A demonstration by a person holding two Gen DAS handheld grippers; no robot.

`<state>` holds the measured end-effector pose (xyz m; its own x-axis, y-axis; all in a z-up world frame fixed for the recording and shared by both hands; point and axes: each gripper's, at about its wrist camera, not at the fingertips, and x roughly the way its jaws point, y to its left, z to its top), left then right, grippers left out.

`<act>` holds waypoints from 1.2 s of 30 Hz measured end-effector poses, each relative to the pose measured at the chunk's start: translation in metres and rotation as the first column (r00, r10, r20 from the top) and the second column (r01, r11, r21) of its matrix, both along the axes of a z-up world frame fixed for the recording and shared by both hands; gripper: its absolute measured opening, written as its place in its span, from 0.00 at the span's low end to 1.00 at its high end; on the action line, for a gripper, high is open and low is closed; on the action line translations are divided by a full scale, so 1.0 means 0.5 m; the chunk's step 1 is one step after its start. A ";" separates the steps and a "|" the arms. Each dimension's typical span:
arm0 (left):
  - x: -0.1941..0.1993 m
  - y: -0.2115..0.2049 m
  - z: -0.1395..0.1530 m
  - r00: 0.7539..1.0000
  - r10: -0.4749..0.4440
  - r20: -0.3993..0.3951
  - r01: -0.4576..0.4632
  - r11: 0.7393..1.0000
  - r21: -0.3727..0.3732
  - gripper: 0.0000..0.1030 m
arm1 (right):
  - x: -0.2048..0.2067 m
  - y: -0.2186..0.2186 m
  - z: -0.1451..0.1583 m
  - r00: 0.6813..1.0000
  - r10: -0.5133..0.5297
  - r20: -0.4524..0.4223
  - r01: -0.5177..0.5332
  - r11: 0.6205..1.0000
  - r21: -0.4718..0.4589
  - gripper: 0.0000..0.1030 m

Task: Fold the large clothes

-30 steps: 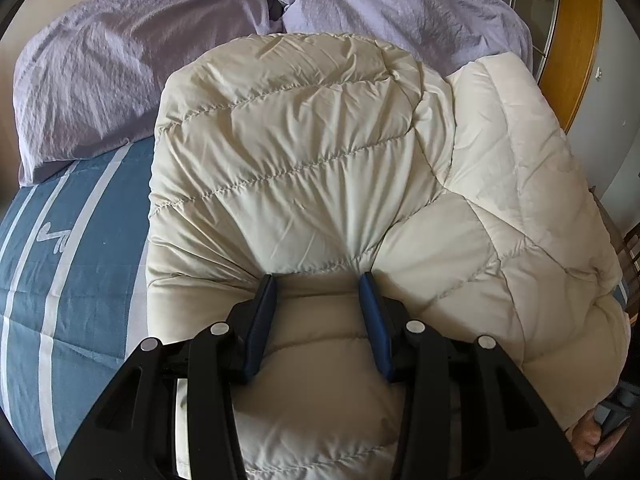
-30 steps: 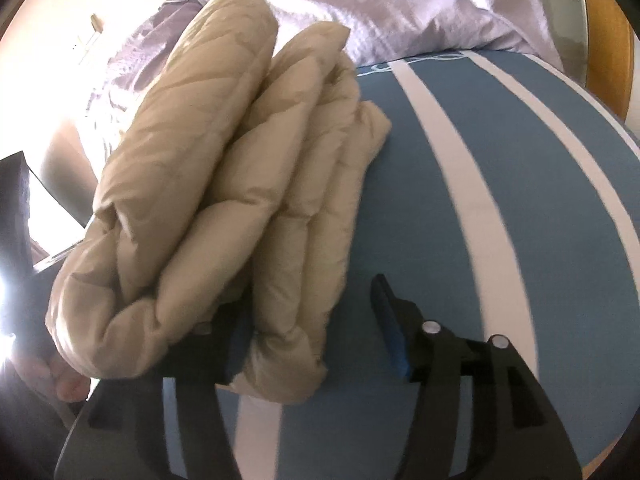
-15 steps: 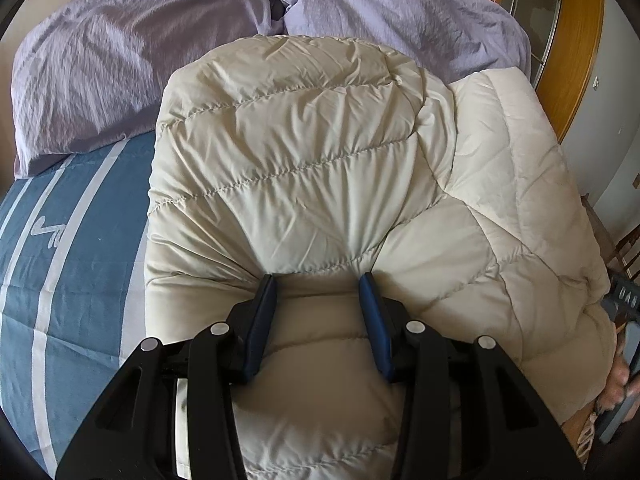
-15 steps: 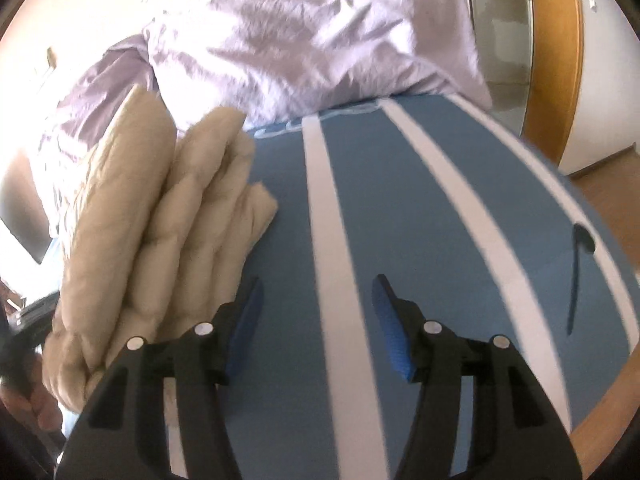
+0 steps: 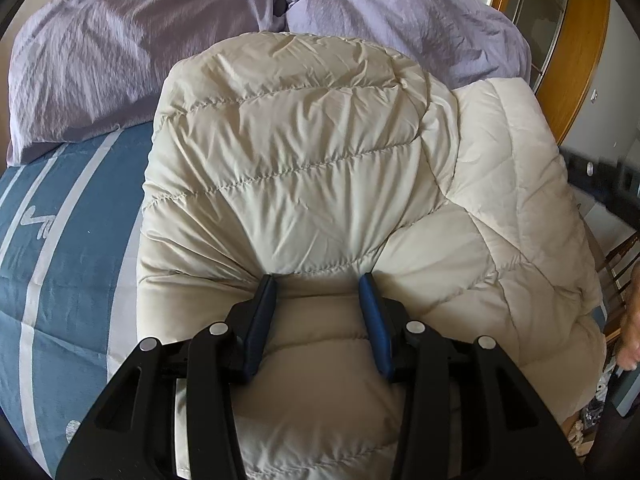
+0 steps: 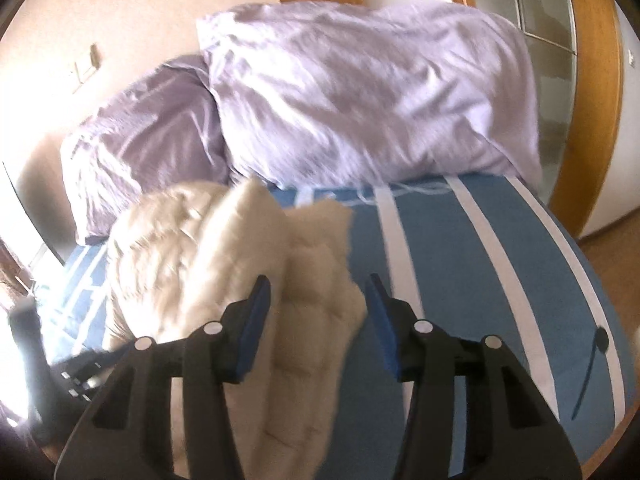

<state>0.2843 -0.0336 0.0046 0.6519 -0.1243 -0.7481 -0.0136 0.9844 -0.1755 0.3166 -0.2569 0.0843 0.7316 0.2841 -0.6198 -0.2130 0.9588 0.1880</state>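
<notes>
Cream quilted puffer jacket [image 5: 304, 184], folded into a thick bundle, lies on your blue-and-white striped bed [image 5: 60, 248] below the lilac pillows [image 6: 360, 92]. Your left claw [image 5: 318, 280] pinches a puffy fold; your right claw [image 6: 318, 280] is closing around the bundle's layered edge (blurred, pads not pressing).

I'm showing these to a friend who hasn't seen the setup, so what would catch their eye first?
The puffy cream quilted jacket, folded into a bundle on the blue striped bedspread, fills the left wrist view, with the left gripper clamped on its near edge. Behind it lie two crumpled lilac pillows at the head of the bed. The right gripper is closing around a fold of the jacket.
</notes>
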 end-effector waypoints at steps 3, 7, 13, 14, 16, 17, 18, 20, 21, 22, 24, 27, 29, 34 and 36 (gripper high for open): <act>0.000 0.001 0.000 1.000 0.002 0.000 -0.002 1.000 -0.010 0.43 | 0.006 0.026 0.037 0.999 0.025 0.028 -0.025 0.999 0.023 0.45; 0.001 0.002 0.000 1.000 0.001 0.000 -0.001 1.000 -0.021 0.43 | 0.002 0.057 0.074 0.996 0.061 0.069 -0.063 0.997 0.037 0.45; 0.003 0.000 -0.003 1.000 0.001 0.000 -0.001 0.999 -0.032 0.43 | 0.012 0.103 0.074 0.993 0.101 0.056 -0.101 0.995 0.009 0.41; 0.002 0.001 -0.003 1.000 0.000 0.001 0.000 0.999 -0.033 0.43 | 0.013 0.110 0.069 0.993 0.116 0.036 -0.116 0.993 -0.015 0.41; 0.003 0.001 -0.003 1.000 -0.002 0.001 0.002 0.999 -0.035 0.43 | 0.016 0.118 0.060 0.992 0.121 0.026 -0.120 0.993 -0.020 0.39; 0.003 0.001 -0.003 1.000 -0.002 0.001 0.002 0.999 -0.035 0.43 | 0.019 0.123 0.052 0.992 0.122 0.018 -0.122 0.992 -0.029 0.39; 0.003 0.002 -0.002 1.000 -0.002 0.001 0.002 0.999 -0.036 0.43 | 0.021 0.125 0.045 0.993 0.121 0.012 -0.121 0.992 -0.036 0.38; 0.002 0.003 -0.003 1.000 -0.003 0.002 0.003 0.999 -0.038 0.43 | 0.027 0.131 0.025 0.993 0.114 -0.004 -0.114 0.991 -0.065 0.36; 0.002 0.004 -0.003 1.000 -0.004 0.003 0.004 0.999 -0.040 0.43 | 0.031 0.132 0.015 0.994 0.107 -0.012 -0.108 0.991 -0.078 0.34; 0.002 0.005 -0.003 1.000 -0.005 0.004 0.005 0.999 -0.042 0.43 | 0.036 0.131 0.002 0.995 0.095 -0.023 -0.097 0.991 -0.093 0.33; 0.002 0.004 -0.003 1.000 -0.007 0.006 0.007 0.999 -0.045 0.43 | 0.046 0.123 -0.021 0.995 0.080 -0.054 -0.086 0.991 -0.105 0.31; 0.003 0.005 -0.003 1.000 -0.012 0.009 0.012 0.999 -0.049 0.43 | 0.056 0.107 -0.045 0.995 0.063 -0.083 -0.071 0.993 -0.093 0.30; 0.004 0.004 -0.003 1.000 -0.013 0.010 0.014 0.999 -0.053 0.44 | 0.061 0.099 -0.056 0.994 0.055 -0.096 -0.064 0.994 -0.086 0.30; 0.004 0.004 -0.005 1.000 -0.016 0.011 0.016 0.998 -0.055 0.44 | 0.068 0.091 -0.072 0.993 0.044 -0.113 -0.054 0.995 -0.083 0.30; 0.005 0.003 -0.005 1.000 -0.017 0.011 0.017 0.998 -0.057 0.44 | 0.071 0.089 -0.080 0.992 0.039 -0.119 -0.049 0.995 -0.082 0.30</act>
<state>0.2866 -0.0321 0.0021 0.6574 -0.1775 -0.7323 0.0051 0.9729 -0.2313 0.3523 -0.2126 0.0443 0.6402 0.2575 -0.7237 -0.2366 0.9624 0.1331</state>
